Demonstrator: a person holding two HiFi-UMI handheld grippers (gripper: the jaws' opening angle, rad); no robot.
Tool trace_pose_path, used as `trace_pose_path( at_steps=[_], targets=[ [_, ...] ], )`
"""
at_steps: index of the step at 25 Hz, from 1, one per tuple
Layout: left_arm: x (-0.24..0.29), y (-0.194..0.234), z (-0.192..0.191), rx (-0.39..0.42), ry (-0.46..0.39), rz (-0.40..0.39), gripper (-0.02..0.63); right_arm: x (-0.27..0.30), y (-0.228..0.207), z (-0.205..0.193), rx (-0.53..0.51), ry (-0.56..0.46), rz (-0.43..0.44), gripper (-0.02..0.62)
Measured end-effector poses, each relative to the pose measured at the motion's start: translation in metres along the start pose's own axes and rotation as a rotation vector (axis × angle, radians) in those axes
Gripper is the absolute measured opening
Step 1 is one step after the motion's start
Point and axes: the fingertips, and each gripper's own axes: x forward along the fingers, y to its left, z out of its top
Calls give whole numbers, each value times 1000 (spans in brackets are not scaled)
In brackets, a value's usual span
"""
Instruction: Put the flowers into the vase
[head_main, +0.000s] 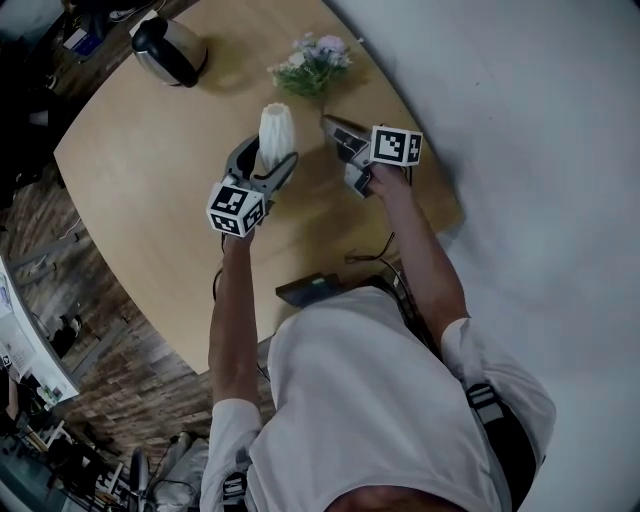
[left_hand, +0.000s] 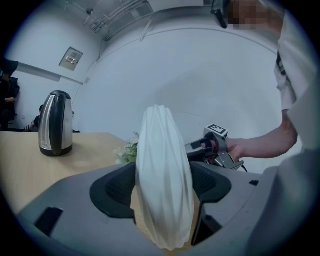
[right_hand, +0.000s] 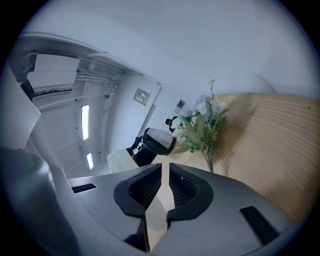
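the left gripper (head_main: 268, 160) is clamped on a tall white ribbed vase (head_main: 277, 122). in the left gripper view both dark pads press the vase's sides, and its upper part rises above them. whether its base rests on the rounded pale wooden table (head_main: 150, 170) cannot be told. the right gripper (head_main: 330, 125) holds nothing, its jaws drawn nearly together with only a thin slit between them (the table shows through it in the right gripper view). it points at a small bunch of pale flowers with green leaves (head_main: 312, 62), which lies on the table just beyond its tips, near the far edge by the white wall. the vase is just beside the right gripper, on its left, and the flowers lie past both. a shiny steel kettle with a black handle (head_main: 168, 48) stands well apart at the table's far left.
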Motion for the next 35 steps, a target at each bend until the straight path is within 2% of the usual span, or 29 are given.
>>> trace_pose_path(
  at_steps=[2,3,6,10,14,19,25,27,28,29,35],
  targets=[
    [3,-2,-1,-3,2,-6,345,2,-13,4,-10,23,-31,38],
    [4,-2,-1,-5,4,-8,345,3,-19,4,-10,36,-43,84],
    [5,-3,-5,-15,12,-9,345,9,-37,5,2,68,-77,140],
    [6,-2,-7,-22,18,-5,345,21,-57,10,-14,104,-120,153],
    [8,-3,-8,-28,21,-3,345,28,-74,14,-47,164,-170,153],
    [8,-2,-9,-39,21,-3,345,42,-79,10,-61,233,-167,153],
    [9,-5,-8,-42,20,-10,345,55,-93,2,-85,313,-227,152],
    [9,-6,-8,-41,21,-14,345,57,-96,2,-75,315,-242,144],
    [8,-6,-9,-41,23,-15,345,57,-97,3,-65,311,-243,96],
    [7,-7,-10,-42,25,-15,345,57,-96,4,-54,305,-239,87],
    [0,-6,-12,-40,21,-12,345,53,-82,5,49,229,-176,66]
  ],
)
